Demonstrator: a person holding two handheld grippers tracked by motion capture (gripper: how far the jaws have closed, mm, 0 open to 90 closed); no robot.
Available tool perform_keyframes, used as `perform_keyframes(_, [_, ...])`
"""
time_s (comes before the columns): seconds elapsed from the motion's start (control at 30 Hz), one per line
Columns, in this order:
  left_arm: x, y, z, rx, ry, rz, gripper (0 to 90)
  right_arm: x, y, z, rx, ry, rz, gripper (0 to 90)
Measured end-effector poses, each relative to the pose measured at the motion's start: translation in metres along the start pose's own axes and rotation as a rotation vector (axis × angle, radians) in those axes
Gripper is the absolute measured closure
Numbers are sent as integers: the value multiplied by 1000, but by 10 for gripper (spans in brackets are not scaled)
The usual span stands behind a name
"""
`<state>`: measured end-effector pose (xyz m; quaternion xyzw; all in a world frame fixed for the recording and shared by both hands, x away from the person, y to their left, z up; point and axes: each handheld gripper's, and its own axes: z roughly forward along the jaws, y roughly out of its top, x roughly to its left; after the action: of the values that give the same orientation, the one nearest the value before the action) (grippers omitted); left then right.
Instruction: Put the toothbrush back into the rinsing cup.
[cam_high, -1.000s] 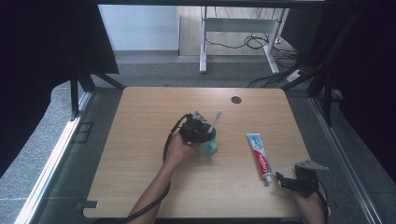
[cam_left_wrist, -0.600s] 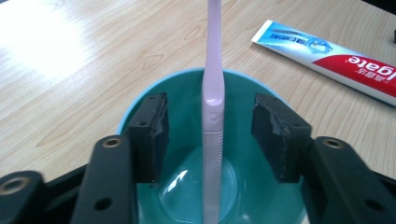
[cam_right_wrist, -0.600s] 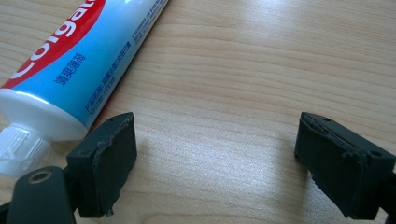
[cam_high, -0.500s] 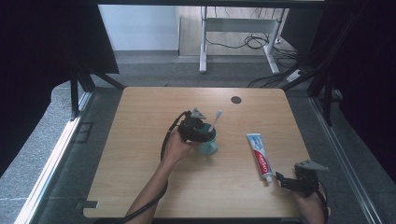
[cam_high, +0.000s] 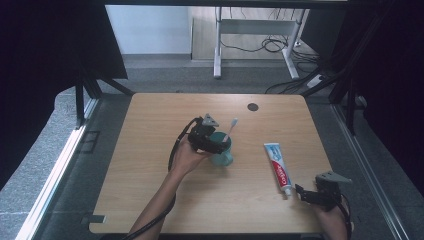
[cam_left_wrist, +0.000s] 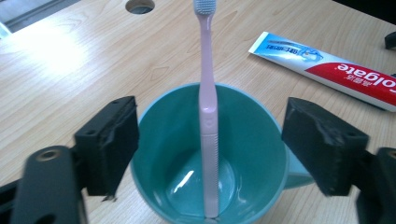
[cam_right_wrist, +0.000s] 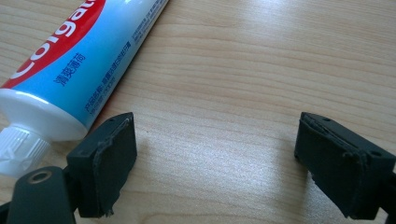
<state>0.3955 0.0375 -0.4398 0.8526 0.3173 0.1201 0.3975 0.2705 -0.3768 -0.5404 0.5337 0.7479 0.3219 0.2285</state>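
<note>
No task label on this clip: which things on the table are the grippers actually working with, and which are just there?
In play:
- teal cup, straddled by the open left gripper
- pink toothbrush standing in it
- toothpaste tube, lying beside the open right gripper, capped end near it

Just there:
- round hole in the table
- desk frame and cables on the floor behind

A teal mug (cam_left_wrist: 243, 154) stands upright near the middle of the bench (cam_high: 150, 200), its handle toward the right. A pink toothbrush (cam_left_wrist: 207, 116) leans inside it, bristle head up. Well to the right lies a white, blue and red toothpaste tube (cam_high: 277, 167), flat, its cap at the near end.
</note>
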Motion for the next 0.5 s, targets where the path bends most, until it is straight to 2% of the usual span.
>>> perform_keyframes(0.13, [1,-1,-3,9,15,1,144,0,0,0,0,0,0,125])
perform_keyframes(0.5, [3,-11,-16,5,10,-12,12,0,0,0,0,0,-1,125])
